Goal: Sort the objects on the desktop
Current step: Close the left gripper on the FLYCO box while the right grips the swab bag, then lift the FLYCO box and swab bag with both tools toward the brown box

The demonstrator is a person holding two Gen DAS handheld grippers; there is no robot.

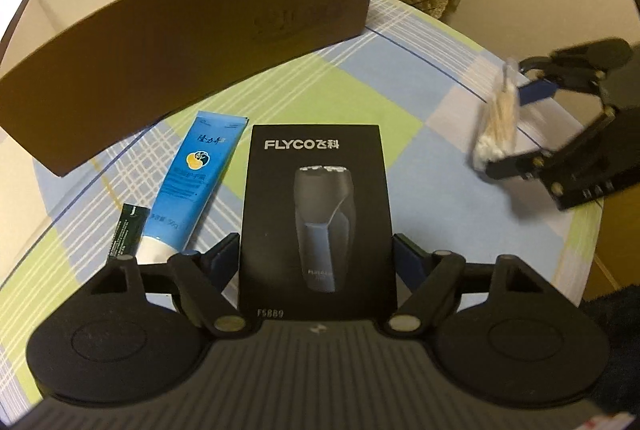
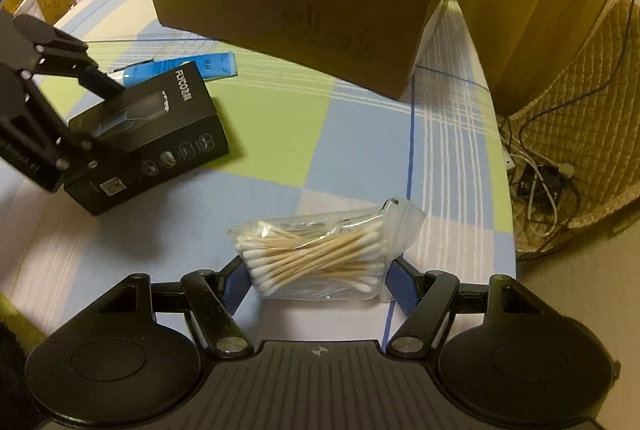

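A black FLYCO shaver box (image 1: 316,213) lies on the checked tablecloth, and my left gripper (image 1: 316,254) has a blue pad against each of its long sides. In the right wrist view the same box (image 2: 160,133) sits at the left with the left gripper (image 2: 100,125) clamped across it. My right gripper (image 2: 316,278) is shut on a clear bag of cotton swabs (image 2: 320,254), held above the table. From the left wrist view the bag (image 1: 500,125) and right gripper (image 1: 516,127) are blurred at the far right.
An open brown cardboard box (image 1: 200,41) with a white inside stands at the back of the table (image 2: 360,149). A blue tube (image 1: 192,181) and a small dark sachet (image 1: 124,234) lie left of the shaver box. Cables and a quilted cover (image 2: 580,109) sit beyond the table's right edge.
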